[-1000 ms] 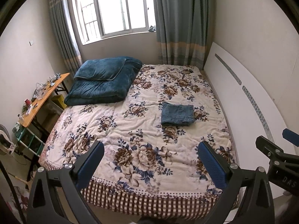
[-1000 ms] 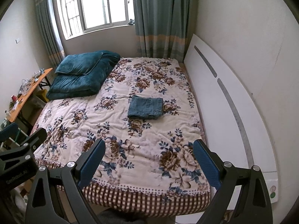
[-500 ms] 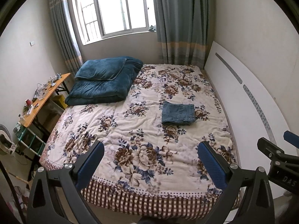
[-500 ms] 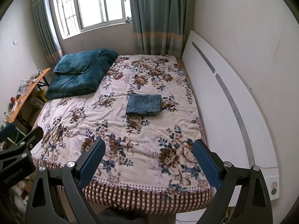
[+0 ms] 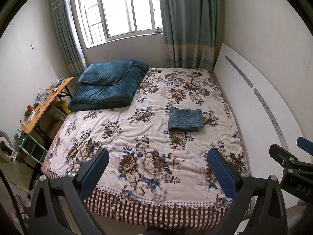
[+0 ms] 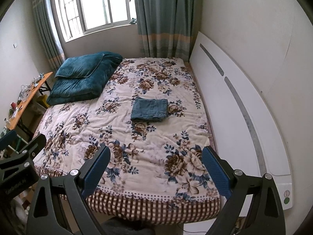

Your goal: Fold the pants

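Note:
Blue denim pants point(image 5: 185, 118) point(image 6: 150, 110) lie folded into a small rectangle on the floral bedspread point(image 5: 148, 129) point(image 6: 125, 129), right of the bed's middle. My left gripper point(image 5: 157, 160) is open and empty, held above the foot of the bed and well short of the pants. My right gripper point(image 6: 155, 157) is open and empty too, at about the same distance. In the left wrist view the right gripper point(image 5: 293, 156) shows at the right edge. In the right wrist view the left gripper point(image 6: 17, 148) shows at the left edge.
A folded teal blanket with a pillow point(image 5: 109, 84) point(image 6: 84, 76) lies at the bed's far left. A white headboard panel point(image 5: 260, 105) point(image 6: 240, 101) leans along the right wall. A cluttered orange side table point(image 5: 47, 101) stands left of the bed, under the window point(image 5: 121, 11).
Both grippers have drawn back and risen slightly, so the bed looks a little further off. The pants have not moved and both grippers stay open.

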Motion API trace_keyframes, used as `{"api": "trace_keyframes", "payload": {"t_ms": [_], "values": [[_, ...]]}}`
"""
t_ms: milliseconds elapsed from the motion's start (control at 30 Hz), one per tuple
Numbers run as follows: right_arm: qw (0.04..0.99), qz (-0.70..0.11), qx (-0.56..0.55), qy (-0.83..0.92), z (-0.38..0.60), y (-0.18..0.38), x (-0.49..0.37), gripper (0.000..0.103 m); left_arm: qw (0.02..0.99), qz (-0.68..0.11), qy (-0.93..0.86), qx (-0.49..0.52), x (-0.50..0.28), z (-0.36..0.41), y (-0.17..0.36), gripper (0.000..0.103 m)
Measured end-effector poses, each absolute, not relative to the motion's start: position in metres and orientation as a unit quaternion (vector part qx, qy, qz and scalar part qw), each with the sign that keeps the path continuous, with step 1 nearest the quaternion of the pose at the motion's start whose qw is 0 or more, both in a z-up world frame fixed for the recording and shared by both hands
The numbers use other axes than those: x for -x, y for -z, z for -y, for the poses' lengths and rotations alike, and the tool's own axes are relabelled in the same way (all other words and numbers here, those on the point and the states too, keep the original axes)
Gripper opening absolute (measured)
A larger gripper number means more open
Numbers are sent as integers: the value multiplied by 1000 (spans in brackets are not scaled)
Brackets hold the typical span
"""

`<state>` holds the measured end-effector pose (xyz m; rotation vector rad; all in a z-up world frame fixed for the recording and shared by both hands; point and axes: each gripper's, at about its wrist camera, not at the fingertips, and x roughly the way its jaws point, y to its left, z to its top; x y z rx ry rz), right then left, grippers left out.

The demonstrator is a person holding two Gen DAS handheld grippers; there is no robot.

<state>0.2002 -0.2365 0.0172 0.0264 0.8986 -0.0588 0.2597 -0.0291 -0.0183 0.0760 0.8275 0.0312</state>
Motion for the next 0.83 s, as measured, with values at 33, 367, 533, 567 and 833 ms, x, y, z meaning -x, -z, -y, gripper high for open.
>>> {"api": "trace_keyframes", "payload": {"t_ms": [33,367,533,567,833], "values": [[900,-434,-17,31,240,-18,-200,97,915,-402,-14,-37,-260,29,18,102],[900,-435,-17,33,241,-17,-197,97,915,-401,-12,-39,-260,29,19,102],[899,-437,-19,36,244,-12,-187,97,915,-401,-11,-39,-260,28,19,102],[899,-437,-20,37,246,-11,-184,97,915,-401,-11,-39,-260,28,20,102],[899,-436,-22,38,248,-10,-184,97,917,-398,-11,-40,-260,31,18,102]]}}
